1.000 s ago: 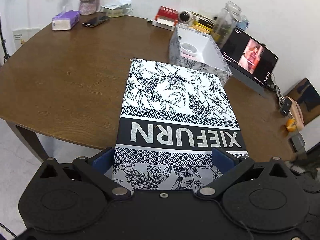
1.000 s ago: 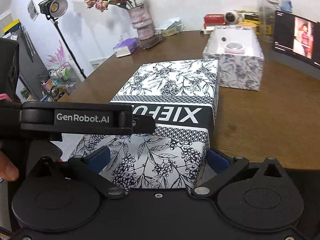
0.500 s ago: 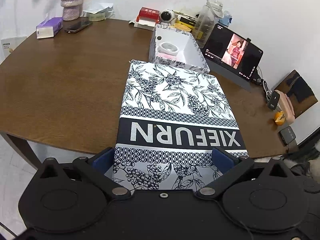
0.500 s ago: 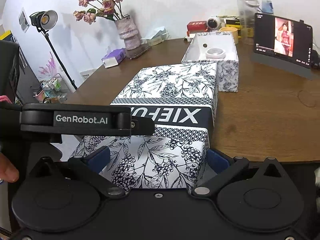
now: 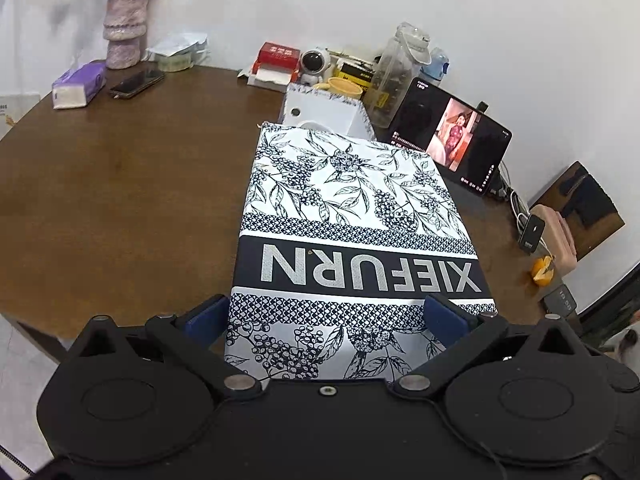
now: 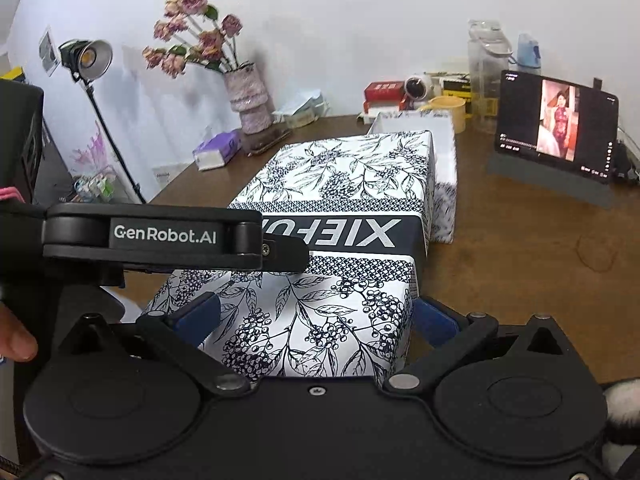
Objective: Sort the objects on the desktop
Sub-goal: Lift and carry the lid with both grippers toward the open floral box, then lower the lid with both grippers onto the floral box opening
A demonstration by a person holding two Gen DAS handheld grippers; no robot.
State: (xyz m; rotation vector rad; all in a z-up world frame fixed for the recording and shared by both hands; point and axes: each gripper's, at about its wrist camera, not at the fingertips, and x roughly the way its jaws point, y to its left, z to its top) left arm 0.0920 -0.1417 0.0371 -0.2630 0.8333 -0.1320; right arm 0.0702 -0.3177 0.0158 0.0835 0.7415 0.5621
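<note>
Patterned box lid (image 5: pixel 352 232), printed with black berry sprigs and the word XIEFURN, is held level above the brown desk (image 5: pixel 120 200), its far end overlapping the open white box (image 5: pixel 324 110) that stands near the back of the desk. Both tools grip the lid's near end from close behind it, pointing forward along its length. The left tool (image 5: pixel 338 320) is spread wide, its blue pads (image 5: pixel 206 314) pressed against the lid's two long sides. The right tool (image 6: pixel 316 320) is spread just as wide and clamps the same lid in the same manner.

Only the right wrist view shows the left tool from the side, a black body marked GenRobot.AI (image 6: pixel 164 234) lying across the lid's left part, with a fingertip (image 6: pixel 16 340) of the person at the frame's left edge. It also shows a studio lamp (image 6: pixel 90 56) on a stand and the whole bunch of dried roses in the vase (image 6: pixel 246 98). The left wrist view alone shows the phone (image 5: pixel 136 82) lying flat beside the purple tissue pack (image 5: pixel 78 88), and an orange piece (image 5: pixel 542 270) at the desk's right edge. Both views take in the tablet (image 5: pixel 450 136) playing a video, propped to the right of the white box.
</note>
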